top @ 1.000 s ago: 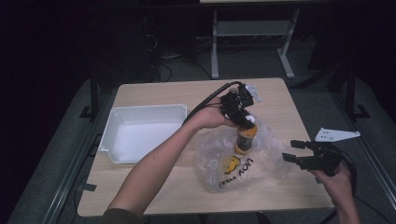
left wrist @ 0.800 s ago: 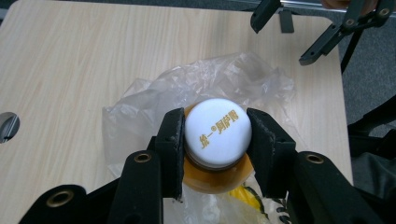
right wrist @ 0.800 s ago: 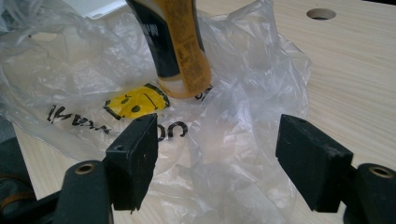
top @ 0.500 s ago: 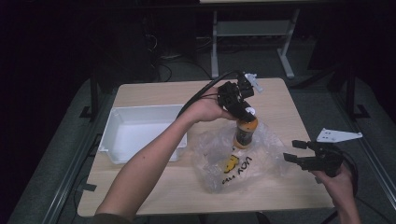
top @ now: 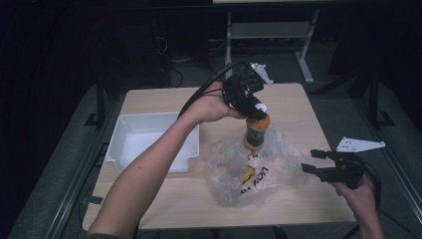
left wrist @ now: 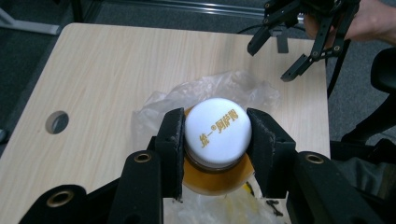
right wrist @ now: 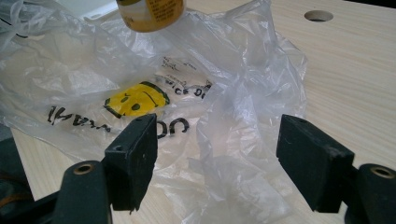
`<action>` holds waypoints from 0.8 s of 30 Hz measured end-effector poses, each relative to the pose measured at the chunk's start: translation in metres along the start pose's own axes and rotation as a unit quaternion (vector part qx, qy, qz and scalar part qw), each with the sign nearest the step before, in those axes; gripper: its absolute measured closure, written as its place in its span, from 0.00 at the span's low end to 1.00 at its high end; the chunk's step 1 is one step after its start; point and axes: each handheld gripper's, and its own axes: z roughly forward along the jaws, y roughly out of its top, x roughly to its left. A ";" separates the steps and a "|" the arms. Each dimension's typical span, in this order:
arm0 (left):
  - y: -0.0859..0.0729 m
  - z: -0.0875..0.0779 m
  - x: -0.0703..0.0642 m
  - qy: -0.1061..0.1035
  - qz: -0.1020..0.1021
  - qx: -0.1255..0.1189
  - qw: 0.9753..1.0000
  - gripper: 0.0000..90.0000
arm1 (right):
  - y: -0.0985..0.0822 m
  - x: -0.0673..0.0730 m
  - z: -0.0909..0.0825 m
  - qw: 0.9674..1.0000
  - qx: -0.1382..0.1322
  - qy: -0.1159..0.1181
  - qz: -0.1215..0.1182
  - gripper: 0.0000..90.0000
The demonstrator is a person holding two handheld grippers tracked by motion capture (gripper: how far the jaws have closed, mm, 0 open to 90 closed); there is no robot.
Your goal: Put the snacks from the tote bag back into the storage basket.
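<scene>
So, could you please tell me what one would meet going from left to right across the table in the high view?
White tray → left gripper clamped on the cap of the orange bottle, held above the clear plastic bag → right gripper, jaws open, at the table's right edge.

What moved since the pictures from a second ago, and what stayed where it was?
The left gripper, clamped on the white cap of the orange bottle, lifted the bottle up out of the clear plastic bag, so it now hangs above the bag. The right gripper stayed open beside the bag, and the bag, the white tray and the table kept their places.
</scene>
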 end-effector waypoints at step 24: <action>-0.040 -0.061 0.014 0.051 -0.031 0.016 0.998 0.66 | 0.004 0.002 0.001 1.000 -0.010 -0.013 0.000 0.32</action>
